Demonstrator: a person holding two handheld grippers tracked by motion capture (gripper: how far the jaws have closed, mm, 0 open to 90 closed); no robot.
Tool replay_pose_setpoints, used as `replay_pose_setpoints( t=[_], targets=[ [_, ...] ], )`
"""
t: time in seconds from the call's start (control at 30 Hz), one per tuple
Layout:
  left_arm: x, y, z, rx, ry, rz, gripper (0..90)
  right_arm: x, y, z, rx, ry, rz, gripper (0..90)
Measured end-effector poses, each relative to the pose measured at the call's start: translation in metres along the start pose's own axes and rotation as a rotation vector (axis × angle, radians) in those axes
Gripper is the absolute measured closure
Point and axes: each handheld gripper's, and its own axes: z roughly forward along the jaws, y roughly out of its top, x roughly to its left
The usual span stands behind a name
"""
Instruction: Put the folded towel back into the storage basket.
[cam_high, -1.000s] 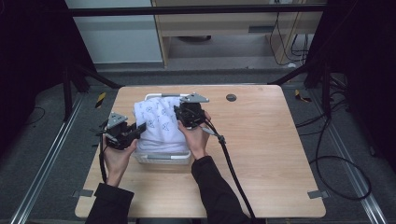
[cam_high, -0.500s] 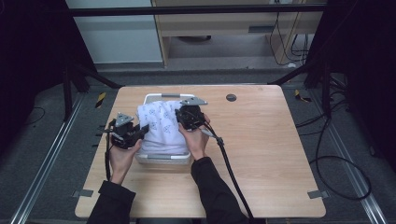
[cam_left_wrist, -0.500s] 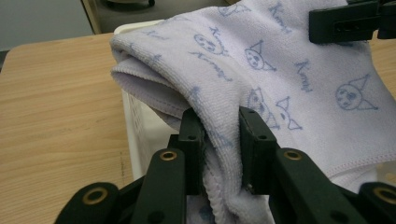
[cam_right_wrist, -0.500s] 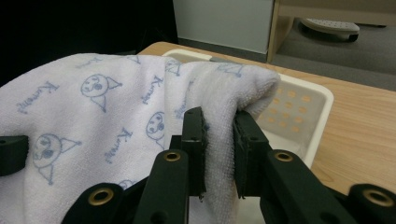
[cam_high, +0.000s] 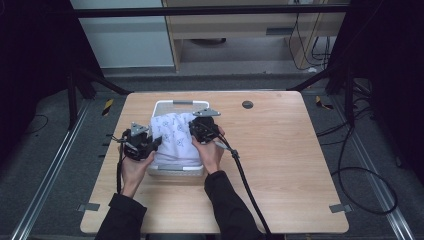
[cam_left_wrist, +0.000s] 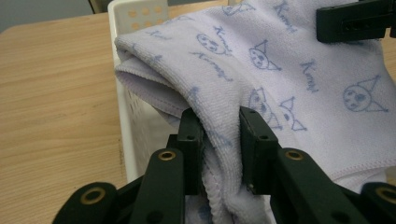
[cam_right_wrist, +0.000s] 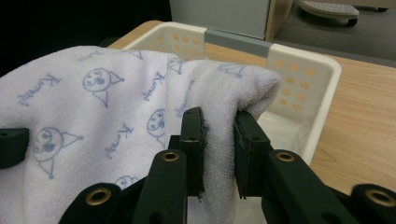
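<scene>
While still clamped, towel (cam_high: 175, 135) farther into basket (cam_high: 172, 106).

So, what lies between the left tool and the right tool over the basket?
The printed towel spans the stretch between the left tool and right tool, bunched above the white basket; both jaw pairs pinch it, as the high view shows.

The towel (cam_left_wrist: 299, 74) bears a repeated blue script word, seemingly "Kuromi", beside cartoon faces.
</scene>
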Motion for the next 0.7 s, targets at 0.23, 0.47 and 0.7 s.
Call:
replay_pose_setpoints(
  t=[0.23,0.47,0.7],
  targets=[
    [-0.002,0.0,0.001,-0.007,0.045,0.021,58.4,0.0,-0.008,0.007,0.035,-0.023,-0.025,68.8],
    [-0.007,0.003,-0.008,-0.046,0.035,0.035,54.6,-0.006,-0.005,-0.005,0.006,-0.029,-0.033,67.1],
    [-0.011,0.005,-0.024,-0.094,0.012,0.04,48.1,-0.022,-0.008,-0.035,-0.053,-0.038,-0.015,56.6]
  ],
)
